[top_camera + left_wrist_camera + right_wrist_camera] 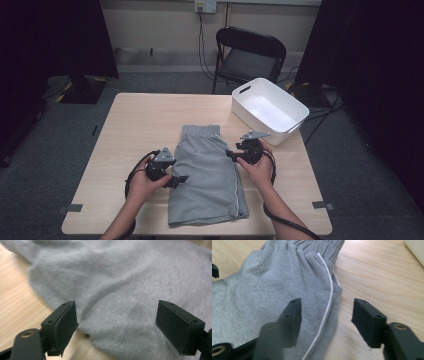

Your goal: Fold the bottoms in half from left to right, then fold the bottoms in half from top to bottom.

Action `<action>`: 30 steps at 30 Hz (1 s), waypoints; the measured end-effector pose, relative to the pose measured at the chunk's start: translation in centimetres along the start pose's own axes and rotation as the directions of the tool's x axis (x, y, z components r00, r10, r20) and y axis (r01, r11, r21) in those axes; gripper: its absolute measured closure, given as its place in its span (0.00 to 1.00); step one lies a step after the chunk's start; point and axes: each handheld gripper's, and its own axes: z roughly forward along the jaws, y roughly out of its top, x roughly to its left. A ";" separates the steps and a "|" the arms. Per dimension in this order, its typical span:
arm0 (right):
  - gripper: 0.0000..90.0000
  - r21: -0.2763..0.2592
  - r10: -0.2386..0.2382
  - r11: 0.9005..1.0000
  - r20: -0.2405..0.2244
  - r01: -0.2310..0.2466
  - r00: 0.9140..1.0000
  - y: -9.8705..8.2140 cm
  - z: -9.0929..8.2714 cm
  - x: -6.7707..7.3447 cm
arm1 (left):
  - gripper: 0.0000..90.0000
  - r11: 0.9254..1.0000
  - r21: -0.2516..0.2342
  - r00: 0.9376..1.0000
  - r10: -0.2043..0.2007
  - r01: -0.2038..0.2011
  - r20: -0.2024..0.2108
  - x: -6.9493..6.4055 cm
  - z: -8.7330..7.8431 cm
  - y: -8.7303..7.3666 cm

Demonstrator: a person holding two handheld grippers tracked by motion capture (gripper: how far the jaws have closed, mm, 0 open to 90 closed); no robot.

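Observation:
Grey shorts (207, 175) with a white side stripe lie folded in half on the wooden table (135, 125), waistband toward the far side. My left gripper (178, 180) rests at the shorts' left edge, jaws open over the grey cloth (125, 290). At the right edge sits my right gripper (231, 152), open, its jaws straddling the white-striped hem (329, 302) without pressing it. A person's hand holds each gripper.
A white plastic bin (269, 109) stands at the table's far right corner, close to my right gripper. A black folding chair (248, 55) stands beyond the table. Bare wood (382, 272) lies right of the shorts.

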 end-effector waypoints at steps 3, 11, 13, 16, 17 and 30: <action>0.37 -0.001 0.004 1.000 -0.005 -0.004 1.000 0.2 0.0 0.0 | 0.19 1.000 -0.014 0.999 -0.021 0.020 -0.032 0.7 -0.3 0.1; 0.31 -0.025 0.005 1.000 -0.005 -0.005 1.000 0.5 -0.4 -0.6 | 0.19 0.996 -0.027 0.995 -0.081 0.080 -0.059 1.9 -0.6 1.2; 0.31 -0.020 0.003 1.000 0.000 -0.003 1.000 0.6 -0.5 -0.7 | 0.19 0.998 -0.024 0.995 -0.067 0.066 -0.079 2.3 -0.6 1.5; 0.31 -0.019 0.005 1.000 0.000 -0.005 1.000 0.8 -0.4 -0.8 | 0.18 0.996 -0.022 0.993 -0.087 0.086 -0.080 2.6 -0.6 1.9; 0.31 -0.018 0.004 1.000 0.001 -0.004 1.000 0.8 -0.4 -0.8 | 0.18 0.996 -0.021 0.992 -0.083 0.081 -0.094 2.7 -0.6 2.0; 0.35 -0.034 0.000 0.999 0.001 0.000 1.000 1.5 0.8 -1.0 | 0.20 0.990 -0.023 0.978 -0.144 0.142 -0.150 4.9 0.7 3.5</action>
